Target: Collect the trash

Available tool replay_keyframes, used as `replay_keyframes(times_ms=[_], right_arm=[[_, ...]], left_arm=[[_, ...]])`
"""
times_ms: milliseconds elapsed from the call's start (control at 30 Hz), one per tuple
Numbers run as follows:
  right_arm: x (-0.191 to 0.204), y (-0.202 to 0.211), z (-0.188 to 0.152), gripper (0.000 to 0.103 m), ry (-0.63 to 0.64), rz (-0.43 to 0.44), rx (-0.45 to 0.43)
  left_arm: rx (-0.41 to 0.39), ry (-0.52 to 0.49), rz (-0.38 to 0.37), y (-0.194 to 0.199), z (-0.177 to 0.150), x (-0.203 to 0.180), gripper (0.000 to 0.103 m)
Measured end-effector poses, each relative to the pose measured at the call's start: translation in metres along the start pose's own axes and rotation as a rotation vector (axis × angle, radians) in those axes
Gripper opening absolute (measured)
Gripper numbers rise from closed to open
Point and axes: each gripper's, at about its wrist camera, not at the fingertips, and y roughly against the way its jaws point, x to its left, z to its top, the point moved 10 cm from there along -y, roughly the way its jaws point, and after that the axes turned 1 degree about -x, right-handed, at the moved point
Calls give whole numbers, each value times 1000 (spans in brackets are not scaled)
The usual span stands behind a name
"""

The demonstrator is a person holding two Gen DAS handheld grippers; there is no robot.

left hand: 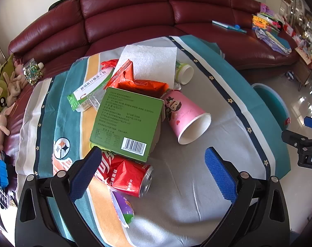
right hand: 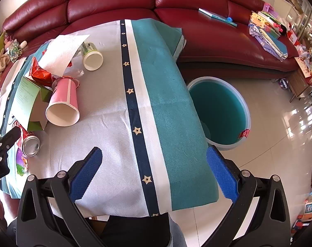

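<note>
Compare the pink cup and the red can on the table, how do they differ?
The pink cup is paper, keeps its round flared shape and shows a wide open white mouth; the red can is metal, dented and crumpled, with a small silver top. The cup lies beside the green box; the can pokes out from under it. Both lie on their sides.

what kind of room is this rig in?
Most likely a home living room: a dark red leather sofa wraps behind a cloth-covered table, stuffed toys lie on the sofa's end, and a teal bin stands on glossy floor tiles.
</note>
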Motion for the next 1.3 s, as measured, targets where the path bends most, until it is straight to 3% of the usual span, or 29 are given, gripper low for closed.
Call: replay_keyframes(times_ms=[1300], right_arm=[[-14,-7,-20,97,-42,5,26]], left_arm=[[3,-43,-25,6,-1,-22,100]])
